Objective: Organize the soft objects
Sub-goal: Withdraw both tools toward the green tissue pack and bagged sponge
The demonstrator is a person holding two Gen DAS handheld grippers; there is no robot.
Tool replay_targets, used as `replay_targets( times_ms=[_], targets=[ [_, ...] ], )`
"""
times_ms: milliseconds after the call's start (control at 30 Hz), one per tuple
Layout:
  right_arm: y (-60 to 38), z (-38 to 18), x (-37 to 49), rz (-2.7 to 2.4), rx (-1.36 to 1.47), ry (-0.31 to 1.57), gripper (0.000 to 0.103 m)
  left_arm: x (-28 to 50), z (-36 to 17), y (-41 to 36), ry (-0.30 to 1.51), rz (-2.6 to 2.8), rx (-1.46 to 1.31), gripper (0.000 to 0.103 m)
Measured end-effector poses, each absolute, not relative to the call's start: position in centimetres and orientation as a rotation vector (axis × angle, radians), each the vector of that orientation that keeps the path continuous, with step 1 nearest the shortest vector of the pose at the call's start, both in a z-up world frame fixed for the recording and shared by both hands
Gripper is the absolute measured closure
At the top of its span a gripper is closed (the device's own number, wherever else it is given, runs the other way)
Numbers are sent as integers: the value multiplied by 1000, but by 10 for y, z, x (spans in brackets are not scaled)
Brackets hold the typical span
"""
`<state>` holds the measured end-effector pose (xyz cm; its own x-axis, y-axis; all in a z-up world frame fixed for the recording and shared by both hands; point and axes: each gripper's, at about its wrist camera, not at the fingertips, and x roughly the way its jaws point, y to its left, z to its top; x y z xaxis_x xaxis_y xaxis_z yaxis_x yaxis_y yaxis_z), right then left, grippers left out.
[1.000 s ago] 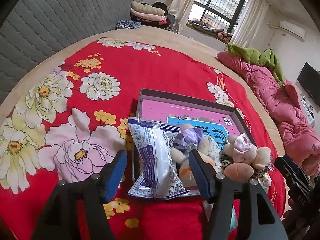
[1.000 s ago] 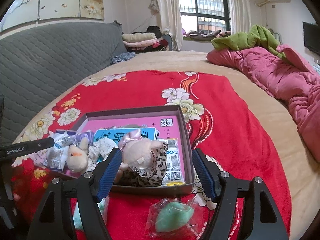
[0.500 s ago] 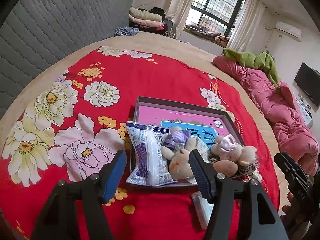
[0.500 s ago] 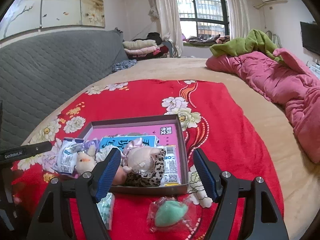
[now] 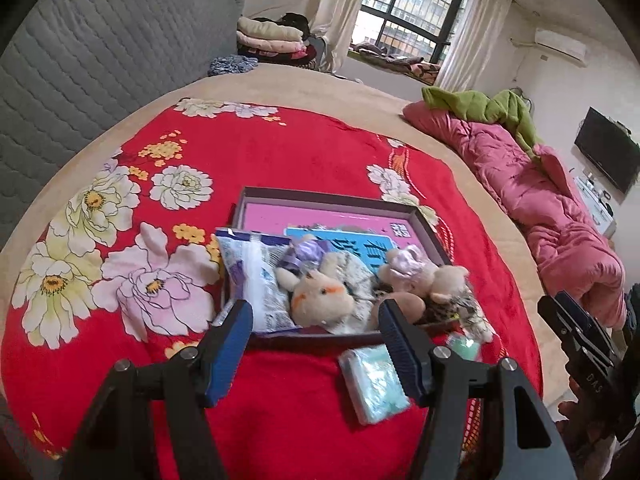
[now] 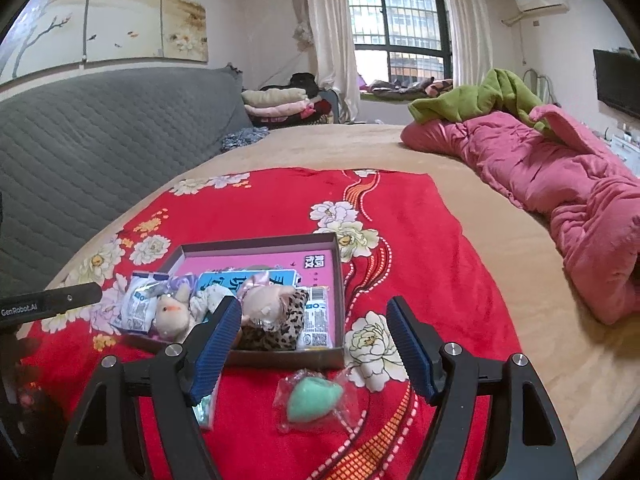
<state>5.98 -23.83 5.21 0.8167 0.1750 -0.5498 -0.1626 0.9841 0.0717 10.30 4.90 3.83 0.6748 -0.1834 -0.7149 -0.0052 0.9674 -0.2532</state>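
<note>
Blue ribbed pads line the left gripper (image 5: 316,322), whose jaws stand wide apart with nothing between them, hanging above the near edge of a shallow brown box (image 5: 328,202) with a pink floor. In that left wrist view the box holds a white and blue snack bag (image 5: 250,276) at its left, a cream plush toy (image 5: 320,296) in the middle and a plush bear with a lilac bow (image 5: 420,272) at the right. A pale green packet (image 5: 374,384) lies on the red flowered blanket (image 5: 304,152) just near of the box, beside the right finger. The right gripper's black finger shows at the far right edge. A grey quilted headboard (image 5: 100,60) rises at the left, and a pink quilt (image 5: 540,200) lies along the right.

From the right wrist view, the right gripper (image 6: 310,326) is likewise spread wide and empty, held above the box's (image 6: 260,242) near right corner. The cream toy (image 6: 172,314) and the bow bear (image 6: 266,300) lie inside, the bear on a leopard-print cloth (image 6: 280,324). A mint green soft piece in clear wrap (image 6: 314,398) rests on the blanket (image 6: 280,200) near of the box, between the fingers in the picture but untouched. Beyond the tan bedcover (image 6: 340,144) are a barred window (image 6: 398,36) with curtains, a green cloth (image 6: 480,100) on the pink quilt (image 6: 560,176), and a dark screen (image 6: 616,76) on the right wall.
</note>
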Motion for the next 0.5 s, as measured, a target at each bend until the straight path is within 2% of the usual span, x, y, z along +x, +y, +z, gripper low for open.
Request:
replay_targets(
  times_ms=[500],
  targets=[
    [-244,37,34,209,24,654,27,80,23,-2,914,-164,-210,38]
  ],
)
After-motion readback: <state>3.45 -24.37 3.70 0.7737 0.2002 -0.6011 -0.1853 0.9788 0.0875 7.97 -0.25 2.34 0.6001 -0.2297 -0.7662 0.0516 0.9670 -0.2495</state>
